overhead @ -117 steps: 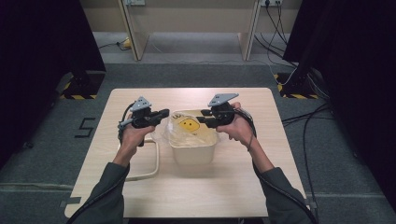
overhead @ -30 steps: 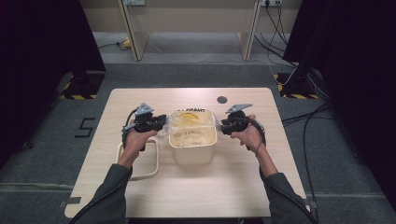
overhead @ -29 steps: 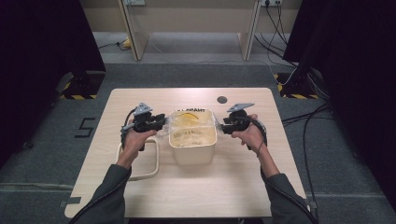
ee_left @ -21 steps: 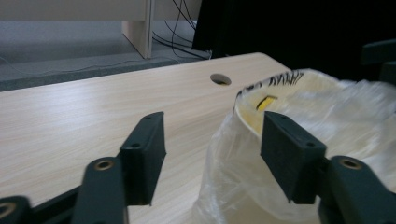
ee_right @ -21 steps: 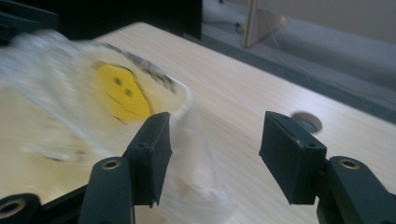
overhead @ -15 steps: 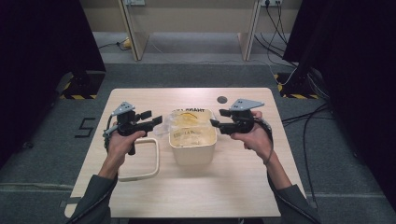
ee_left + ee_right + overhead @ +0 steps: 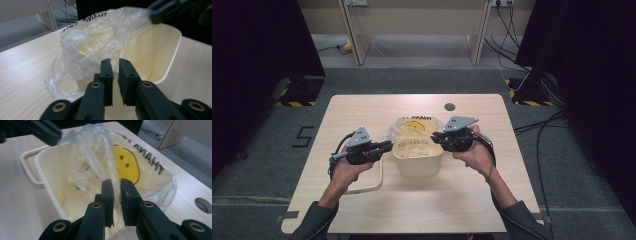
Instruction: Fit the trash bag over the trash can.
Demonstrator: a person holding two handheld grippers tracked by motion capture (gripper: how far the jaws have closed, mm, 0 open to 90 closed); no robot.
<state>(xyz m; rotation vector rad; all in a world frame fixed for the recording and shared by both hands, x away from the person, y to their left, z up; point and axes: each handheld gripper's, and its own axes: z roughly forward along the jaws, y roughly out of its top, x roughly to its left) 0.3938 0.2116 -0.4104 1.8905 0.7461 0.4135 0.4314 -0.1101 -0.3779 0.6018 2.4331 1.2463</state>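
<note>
A cream bin (image 7: 419,167) stands mid-table with a clear plastic bag (image 7: 412,127) draped into it; the bag carries a yellow smiley face and black lettering. My left gripper (image 7: 387,146) is at the bin's left rim, jaws nearly together on the bag's edge (image 7: 95,37), with the bin wall (image 7: 162,50) just beyond. My right gripper (image 7: 435,136) is at the right rim. Its jaws (image 7: 117,182) pinch a fold of the bag (image 7: 125,165) over the bin's inside (image 7: 57,182). The film is stretched between both grippers.
A cream ring-shaped frame (image 7: 372,185) lies on the table left of the bin, partly under my left hand. A round cable hole (image 7: 450,106) sits near the table's far edge. Dark curtains and floor cables surround the table.
Half a second ago both grippers were held higher and farther apart beside the bin. Both have since come down and inward to the rims, the left one moving most.
</note>
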